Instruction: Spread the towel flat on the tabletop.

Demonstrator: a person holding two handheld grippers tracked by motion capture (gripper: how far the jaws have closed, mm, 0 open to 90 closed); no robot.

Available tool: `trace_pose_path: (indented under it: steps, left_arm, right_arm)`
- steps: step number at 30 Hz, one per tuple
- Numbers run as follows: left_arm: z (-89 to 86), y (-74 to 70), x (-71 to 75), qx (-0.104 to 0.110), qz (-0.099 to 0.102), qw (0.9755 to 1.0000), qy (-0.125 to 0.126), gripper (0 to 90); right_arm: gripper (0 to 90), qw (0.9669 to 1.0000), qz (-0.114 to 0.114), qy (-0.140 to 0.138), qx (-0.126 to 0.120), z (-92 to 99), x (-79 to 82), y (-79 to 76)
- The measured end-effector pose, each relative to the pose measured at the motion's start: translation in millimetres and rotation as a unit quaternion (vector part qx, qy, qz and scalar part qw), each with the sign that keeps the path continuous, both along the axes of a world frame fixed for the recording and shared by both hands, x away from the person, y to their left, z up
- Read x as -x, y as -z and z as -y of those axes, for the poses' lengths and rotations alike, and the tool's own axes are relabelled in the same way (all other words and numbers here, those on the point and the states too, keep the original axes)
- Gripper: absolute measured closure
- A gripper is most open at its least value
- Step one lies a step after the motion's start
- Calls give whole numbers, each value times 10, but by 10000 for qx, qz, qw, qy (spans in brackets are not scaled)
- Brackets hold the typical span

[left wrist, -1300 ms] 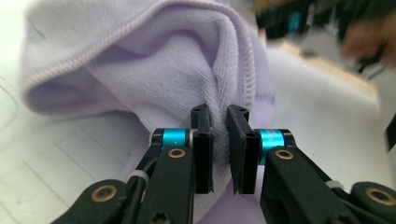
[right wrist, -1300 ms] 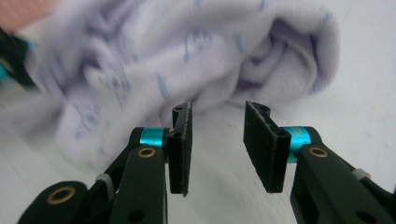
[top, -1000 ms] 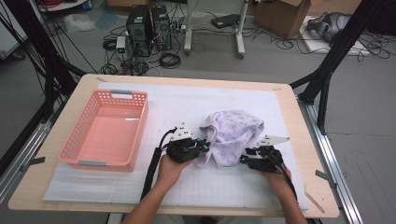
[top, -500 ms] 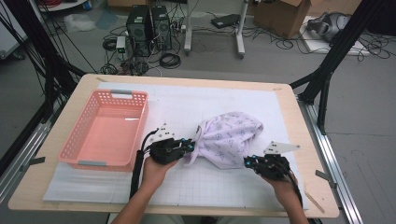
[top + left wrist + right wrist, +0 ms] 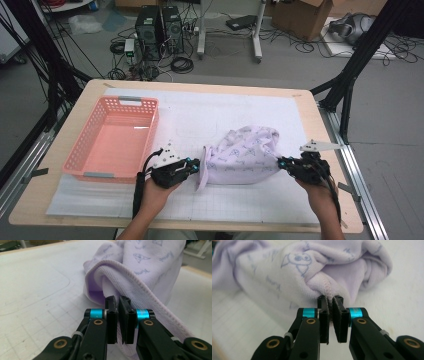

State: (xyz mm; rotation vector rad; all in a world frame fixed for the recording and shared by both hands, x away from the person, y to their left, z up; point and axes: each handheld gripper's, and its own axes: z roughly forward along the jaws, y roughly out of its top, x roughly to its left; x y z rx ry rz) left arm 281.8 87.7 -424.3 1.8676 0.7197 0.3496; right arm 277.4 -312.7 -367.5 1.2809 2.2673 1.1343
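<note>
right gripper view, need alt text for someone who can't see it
The right claw is shut on a stitched seam of a pale lilac garment, pinching a bunched fold between its black jaws. The fabric, printed with small blue cartoon animals, lies crumpled across a white gridded mat.

garment [image 5: 245,156] on table [image 5: 200,107] right of basket [image 5: 116,140], between left gripper [image 5: 196,166] and right gripper [image 5: 281,162]

Hand-held gripper [image 5: 117,305] on lilac garment [image 5: 140,272]
</note>
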Motion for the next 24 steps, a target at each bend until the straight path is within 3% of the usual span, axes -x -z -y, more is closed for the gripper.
trace_pose_path:
  steps: [3, 5, 8, 9, 10, 11, 13, 14, 16, 20, 24]
  left_arm:
    - [-22, 16, -23, 5, -33, 9999, -139, 839]
    - [-79, 42, -47, 55, -74, 9996, -254, 809]
    - [-119, 69, -70, 118, -161, 9993, -314, 688]
    - [-128, 86, -84, 172, -231, 9990, -340, 688]
    - [-135, 99, -97, 208, -296, 9988, -342, 572]
    - [-131, 113, -111, 289, -371, 9985, -288, 529]
    - [-118, 106, -103, 308, -345, 9987, -216, 493]
    - [-111, 100, -99, 331, -348, 9986, -202, 485]
    - [-111, 92, -91, 362, -370, 9985, -193, 476]
    - [-134, 45, -59, 556, -395, 9976, -122, 471]
    - [-107, 60, -45, 494, -441, 9978, -31, 462]
  right_arm:
    - [824, 9998, 159, 138, -43, -154, -197, 34]
    - [823, 9996, 143, 203, -118, -246, -348, 97]
    - [823, 9994, 66, 343, -75, -373, -558, 208]
    - [823, 9994, 66, 343, -75, -373, -558, 208]
    - [823, 9988, 154, 461, -87, -431, -660, 260]
    - [822, 9984, 211, 515, -86, -439, -692, 276]
    - [799, 9977, 290, 596, -118, -453, -756, 315]
    - [747, 9981, 246, 561, -94, -452, -772, 329]
    - [674, 9988, 64, 458, -183, -419, -757, 335]
    - [612, 9985, 182, 326, -394, -262, -562, 277]
    - [591, 9981, 365, 69, -496, -93, -330, 241]
